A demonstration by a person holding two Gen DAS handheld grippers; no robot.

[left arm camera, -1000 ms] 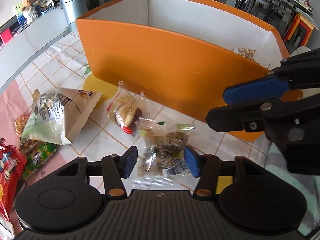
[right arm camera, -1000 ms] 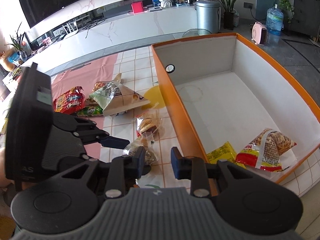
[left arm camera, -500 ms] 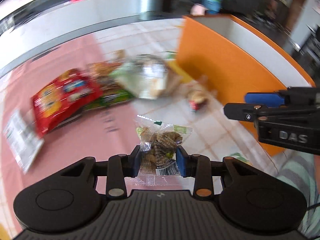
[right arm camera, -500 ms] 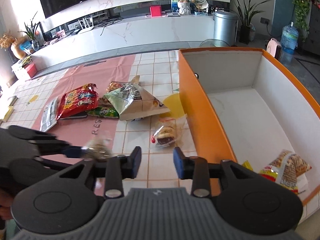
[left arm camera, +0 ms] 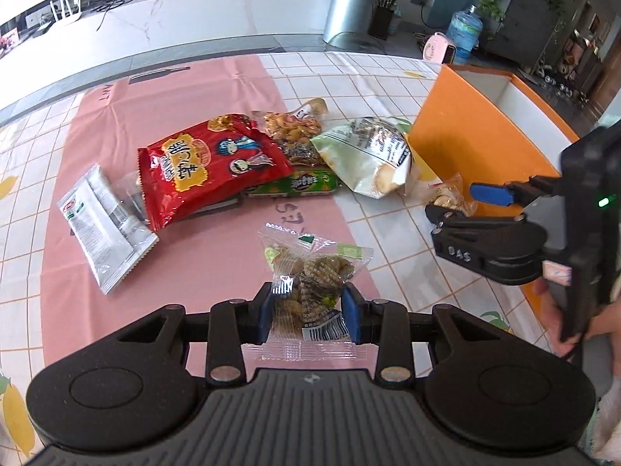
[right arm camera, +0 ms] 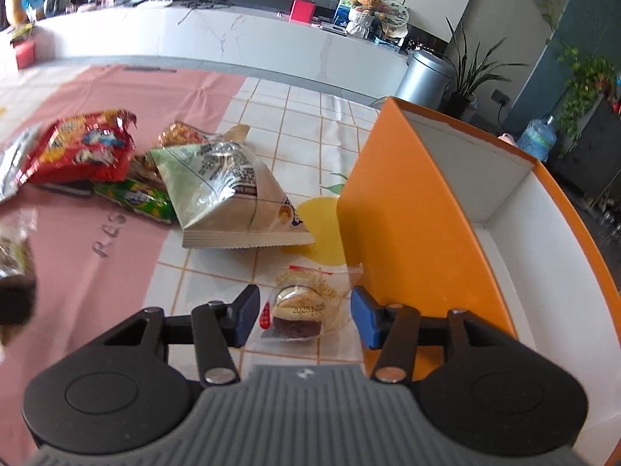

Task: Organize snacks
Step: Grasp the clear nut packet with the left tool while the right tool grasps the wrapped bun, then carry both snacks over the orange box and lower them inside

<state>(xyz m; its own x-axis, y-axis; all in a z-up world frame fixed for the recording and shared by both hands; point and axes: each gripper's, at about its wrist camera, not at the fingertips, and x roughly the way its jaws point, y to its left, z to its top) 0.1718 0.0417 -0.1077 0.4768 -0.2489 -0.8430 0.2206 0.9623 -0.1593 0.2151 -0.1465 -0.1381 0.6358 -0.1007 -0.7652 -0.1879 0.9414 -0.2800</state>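
My left hand-held gripper [left arm camera: 306,312] is clamped on a clear crinkly nut packet [left arm camera: 312,287], lifted off the tabletop [left arm camera: 248,256]. The film is slick and I grip only its lower half, so it could slide out or tear on the way to the orange box [left arm camera: 473,147]. My right hand-held gripper [right arm camera: 304,320] has just been opening; its jaws straddle a small wrapped round cake [right arm camera: 300,310] without touching, tight beside the box's stiff cardboard wall. That right pad [right arm camera: 365,322] could snag the wall, or closing could squash the soft cake.
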